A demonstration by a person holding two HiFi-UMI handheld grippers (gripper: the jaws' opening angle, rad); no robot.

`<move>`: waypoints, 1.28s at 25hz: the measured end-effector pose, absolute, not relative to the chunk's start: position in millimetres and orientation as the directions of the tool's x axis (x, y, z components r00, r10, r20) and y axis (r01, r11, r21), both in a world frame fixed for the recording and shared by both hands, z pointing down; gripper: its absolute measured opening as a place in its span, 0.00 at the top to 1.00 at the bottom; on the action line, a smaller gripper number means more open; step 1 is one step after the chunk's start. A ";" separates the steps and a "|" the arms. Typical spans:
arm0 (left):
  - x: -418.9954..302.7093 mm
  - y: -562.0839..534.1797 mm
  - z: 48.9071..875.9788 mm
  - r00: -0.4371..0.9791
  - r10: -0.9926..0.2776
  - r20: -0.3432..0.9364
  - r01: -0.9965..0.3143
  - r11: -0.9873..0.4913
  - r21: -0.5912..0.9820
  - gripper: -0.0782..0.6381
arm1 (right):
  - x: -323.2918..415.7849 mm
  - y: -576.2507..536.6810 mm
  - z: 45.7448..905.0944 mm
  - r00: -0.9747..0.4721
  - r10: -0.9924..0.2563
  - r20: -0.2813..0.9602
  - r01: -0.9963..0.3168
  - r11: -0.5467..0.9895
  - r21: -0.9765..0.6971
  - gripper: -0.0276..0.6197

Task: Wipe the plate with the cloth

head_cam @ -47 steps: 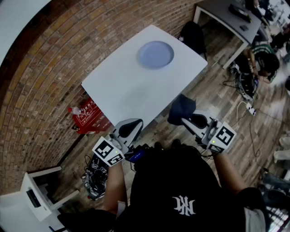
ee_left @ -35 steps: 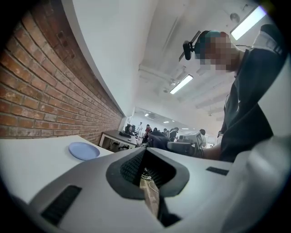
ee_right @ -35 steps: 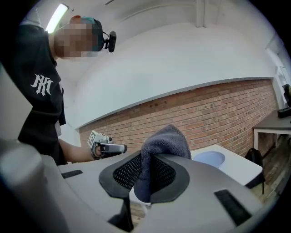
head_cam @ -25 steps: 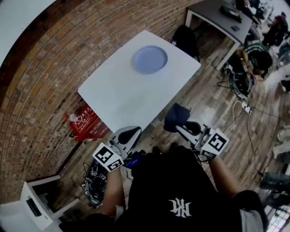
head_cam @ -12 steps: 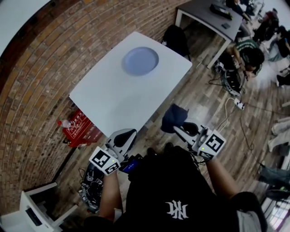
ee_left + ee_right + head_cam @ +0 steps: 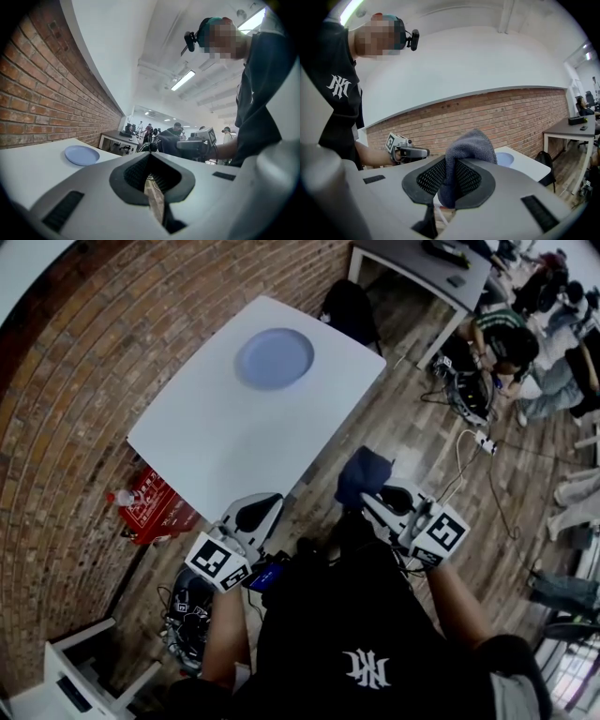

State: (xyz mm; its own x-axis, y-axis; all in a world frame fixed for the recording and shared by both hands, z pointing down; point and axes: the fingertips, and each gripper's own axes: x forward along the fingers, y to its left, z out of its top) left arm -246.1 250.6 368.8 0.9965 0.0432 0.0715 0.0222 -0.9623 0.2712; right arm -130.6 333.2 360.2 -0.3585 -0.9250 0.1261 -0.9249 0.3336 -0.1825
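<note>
A pale blue plate [image 6: 274, 358] lies on the far part of the white table [image 6: 234, 442]; it also shows small in the left gripper view [image 6: 82, 154] and the right gripper view [image 6: 505, 159]. My left gripper [image 6: 260, 509] is held level at the table's near edge, its jaws shut with nothing between them [image 6: 151, 177]. My right gripper [image 6: 379, 495] hovers over the wooden floor beside the table's near right edge. It is shut on a dark blue-grey cloth [image 6: 363, 474], which bunches up above the jaws [image 6: 468, 146]. Both grippers are well short of the plate.
A brick wall runs along the table's left side. A red crate with a bottle [image 6: 150, 507] sits on the floor by the wall. A black bag [image 6: 349, 304], a grey desk [image 6: 417, 268], seated people [image 6: 506, 338] and floor cables [image 6: 473, 432] are to the right.
The table and plate have slid left in the head view as the head turned. Both grippers have edged a little toward the table. The cloth stays held.
</note>
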 end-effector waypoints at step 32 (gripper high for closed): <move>-65.3 172.6 322.0 0.930 -0.338 0.148 -0.363 -0.910 0.203 0.89 | 78.8 217.2 332.5 -0.667 -0.745 -0.033 -0.721 0.655 -0.225 0.86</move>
State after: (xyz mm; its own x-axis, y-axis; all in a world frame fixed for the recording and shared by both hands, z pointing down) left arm -65.3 172.6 322.0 0.9296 -0.3376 0.1477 -0.3626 -0.9095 0.2033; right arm 78.8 217.2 332.5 -0.6665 -0.7447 -0.0329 -0.7210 0.6553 -0.2255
